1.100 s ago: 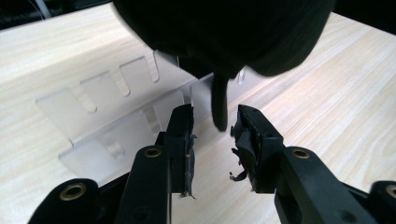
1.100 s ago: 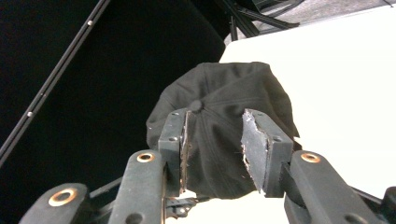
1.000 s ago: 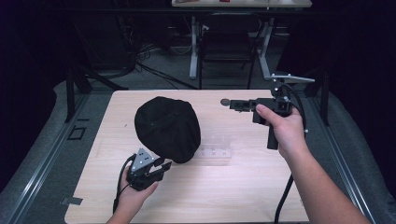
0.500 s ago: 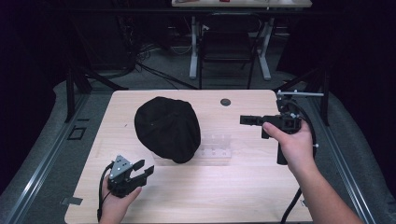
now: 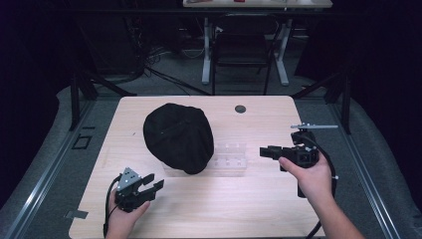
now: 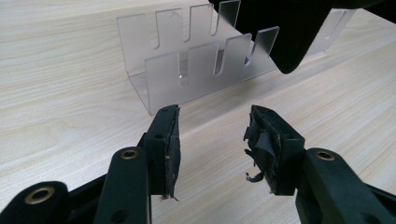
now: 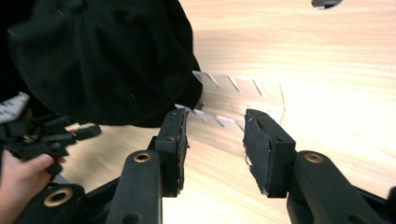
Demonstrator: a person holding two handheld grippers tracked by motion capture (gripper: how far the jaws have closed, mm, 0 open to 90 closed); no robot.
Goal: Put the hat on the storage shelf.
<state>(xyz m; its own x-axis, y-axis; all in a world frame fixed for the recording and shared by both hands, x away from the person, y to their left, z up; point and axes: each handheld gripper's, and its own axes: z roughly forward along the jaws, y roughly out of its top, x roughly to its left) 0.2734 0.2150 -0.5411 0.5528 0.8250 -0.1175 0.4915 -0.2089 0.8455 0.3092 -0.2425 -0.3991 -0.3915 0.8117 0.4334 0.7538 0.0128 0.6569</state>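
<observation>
- High view: our left hand-held gripper and right hand-held gripper flank the black cap draped over the clear slotted rack on the tabletop.
- Left gripper view: jaws apart, just opened, empty; approach the rack low.
- Right gripper view: jaws wide, just opening, empty; pinch the cap's edge squarely.

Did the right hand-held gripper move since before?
Yes. The right hand-held gripper has come down and toward the person, away from the small dark disc near the table's far edge, and now sits beside the clear slotted rack.
</observation>
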